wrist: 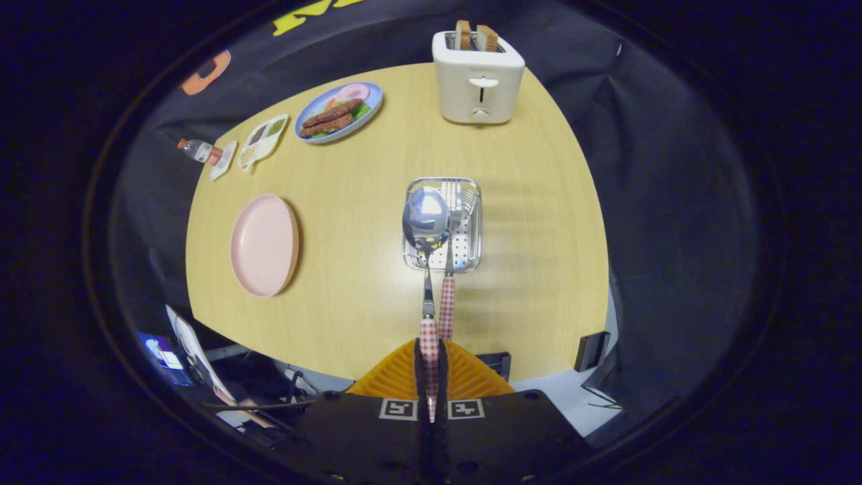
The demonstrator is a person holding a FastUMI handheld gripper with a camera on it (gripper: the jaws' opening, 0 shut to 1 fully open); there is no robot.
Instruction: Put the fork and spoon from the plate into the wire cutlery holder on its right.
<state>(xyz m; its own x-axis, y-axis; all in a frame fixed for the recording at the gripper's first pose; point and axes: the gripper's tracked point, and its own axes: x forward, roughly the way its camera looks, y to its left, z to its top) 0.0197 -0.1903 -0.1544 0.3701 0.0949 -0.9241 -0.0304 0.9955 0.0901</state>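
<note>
The shiny metal spoon with the red-and-white checked handle (427, 222) is held up over the table, handle pinched between the gripper (429, 367) fingers, which are closed narrow on it. Its bowl is seen in front of the near-left part of the square wire cutlery holder (471, 259), so whether it's actually inside yet can't be told. The matching checked-handle fork (448, 269) is already parked in that holder, tines at the far end and handle sticking out toward the gripper, just right of the spoon's handle.

Left of the holder, a round pink plate (264, 246) is left sitting bare on the light wooden table (539, 202). Further back, a white two-slot toaster (478, 77) with two slices of toast poking up is found at the far edge. Over on the far left, a blue plate of sausages and ham (339, 112), a small divided sauce tray (262, 140) and a little bottle lying on its side (199, 151) are lined up.
</note>
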